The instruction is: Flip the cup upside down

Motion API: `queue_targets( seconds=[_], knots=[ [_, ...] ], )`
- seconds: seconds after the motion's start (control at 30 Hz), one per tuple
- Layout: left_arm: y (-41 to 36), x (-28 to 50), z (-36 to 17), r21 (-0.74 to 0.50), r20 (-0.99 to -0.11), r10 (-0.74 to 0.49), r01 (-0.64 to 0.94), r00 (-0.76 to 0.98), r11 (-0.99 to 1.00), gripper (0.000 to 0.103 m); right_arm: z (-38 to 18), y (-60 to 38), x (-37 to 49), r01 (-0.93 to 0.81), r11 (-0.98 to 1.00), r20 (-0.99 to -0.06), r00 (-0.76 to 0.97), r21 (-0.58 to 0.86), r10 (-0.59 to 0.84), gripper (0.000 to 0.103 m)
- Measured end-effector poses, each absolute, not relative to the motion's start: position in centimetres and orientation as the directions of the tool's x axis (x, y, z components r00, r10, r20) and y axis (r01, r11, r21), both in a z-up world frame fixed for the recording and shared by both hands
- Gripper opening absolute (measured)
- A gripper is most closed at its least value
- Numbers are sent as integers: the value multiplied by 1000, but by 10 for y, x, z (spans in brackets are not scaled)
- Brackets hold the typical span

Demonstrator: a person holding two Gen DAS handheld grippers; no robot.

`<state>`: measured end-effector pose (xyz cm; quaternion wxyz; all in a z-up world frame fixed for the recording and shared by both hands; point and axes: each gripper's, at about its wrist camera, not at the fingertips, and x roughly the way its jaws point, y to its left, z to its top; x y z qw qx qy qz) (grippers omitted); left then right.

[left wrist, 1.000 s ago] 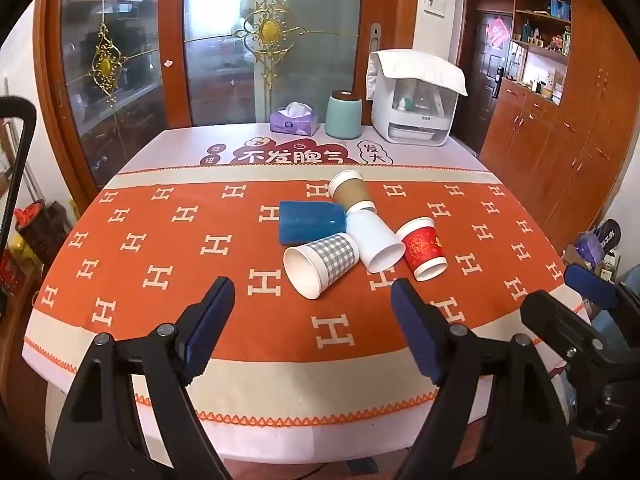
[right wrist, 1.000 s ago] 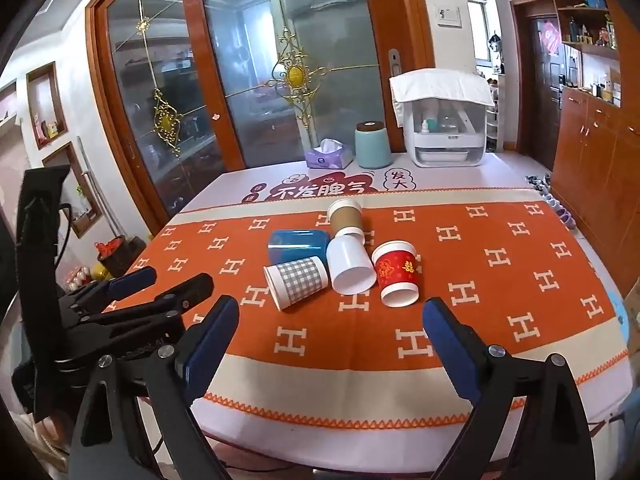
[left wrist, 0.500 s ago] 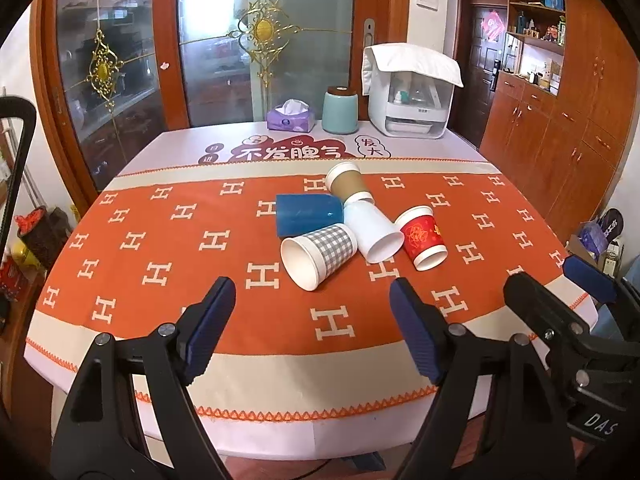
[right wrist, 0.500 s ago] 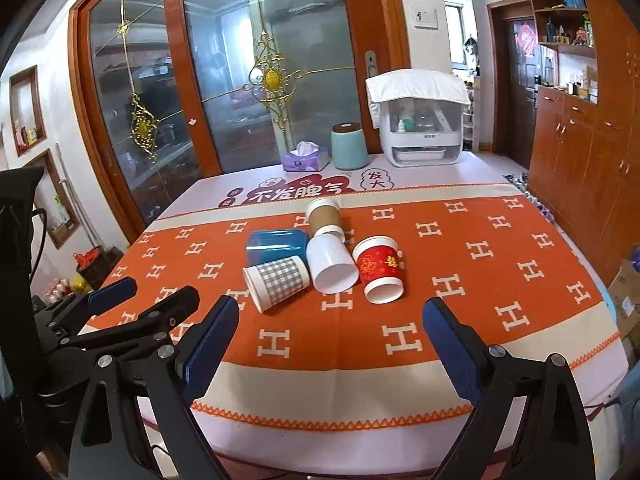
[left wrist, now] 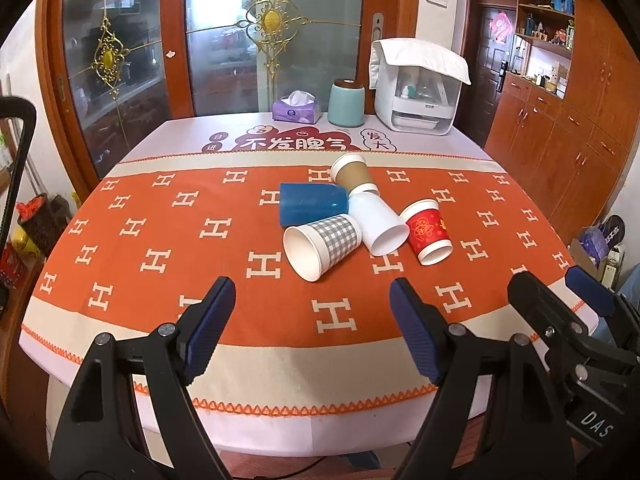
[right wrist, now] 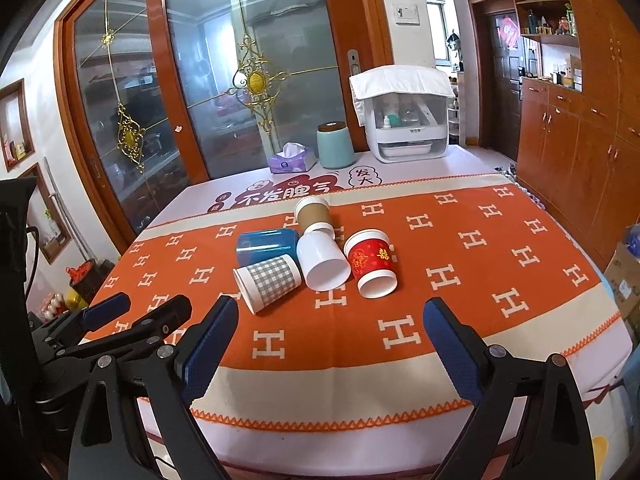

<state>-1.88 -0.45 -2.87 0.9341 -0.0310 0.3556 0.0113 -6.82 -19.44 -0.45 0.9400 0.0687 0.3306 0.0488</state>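
Note:
Several cups lie on their sides in a cluster mid-table: a grey checked paper cup [left wrist: 322, 247] [right wrist: 270, 282], a blue cup [left wrist: 311, 203] [right wrist: 266, 245], a white cup [left wrist: 378, 224] [right wrist: 323, 262], a red cup [left wrist: 427, 232] [right wrist: 371, 263] and a brown sleeved cup [left wrist: 352, 174] [right wrist: 313, 213]. My left gripper [left wrist: 312, 332] is open and empty over the table's near edge, short of the cups. My right gripper [right wrist: 332, 350] is open and empty, also short of them. Each gripper shows at the side of the other's view.
The table [left wrist: 120, 240] has an orange patterned cloth. At its far end stand a tissue box [left wrist: 297, 110], a teal canister [left wrist: 346, 102] and a white covered appliance [left wrist: 418, 88]. Glass doors are behind, wooden cabinets at the right.
Both grippers have drawn back and risen a little from the table; the cups sit farther off in both views. The cups have not moved. Both grippers stay open.

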Motion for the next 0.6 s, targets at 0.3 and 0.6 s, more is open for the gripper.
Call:
queue_targets(
  seconds=[0.3,0.6],
  knots=[
    [-4,-18,-34,-49,-671,3,-48,742,998,77,-9,-196,-68,-29,984,-622,771,176,134,95],
    [-3,-17,-36,-40,-674,13,-55,738,998,77,-10,-195,-68,-28,984,-622,772,175,132,95]
  ],
)
